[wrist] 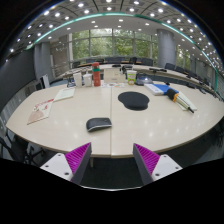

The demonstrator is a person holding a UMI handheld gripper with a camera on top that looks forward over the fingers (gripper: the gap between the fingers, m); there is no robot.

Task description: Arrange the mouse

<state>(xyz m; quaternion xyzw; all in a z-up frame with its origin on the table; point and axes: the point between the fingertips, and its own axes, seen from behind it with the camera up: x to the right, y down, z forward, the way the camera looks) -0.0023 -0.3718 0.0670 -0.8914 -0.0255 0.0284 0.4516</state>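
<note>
A dark grey mouse (pixel 98 124) lies on the pale table (pixel 70 125), near its front edge and ahead of my left finger. Farther back and to the right lies a round black mouse pad (pixel 133 99), apart from the mouse. My gripper (pixel 112 160) hangs before the table's front edge, open, with nothing between its purple pads (pixel 80 155). The fingers touch nothing.
Papers (pixel 40 112) lie at the table's left. Books and a blue folder (pixel 160 89) sit at the right, beyond the pad. Bottles and small items (pixel 93 77) stand at the far middle. Chairs (pixel 10 145) line the left side. A seam (pixel 110 120) runs down the table's middle.
</note>
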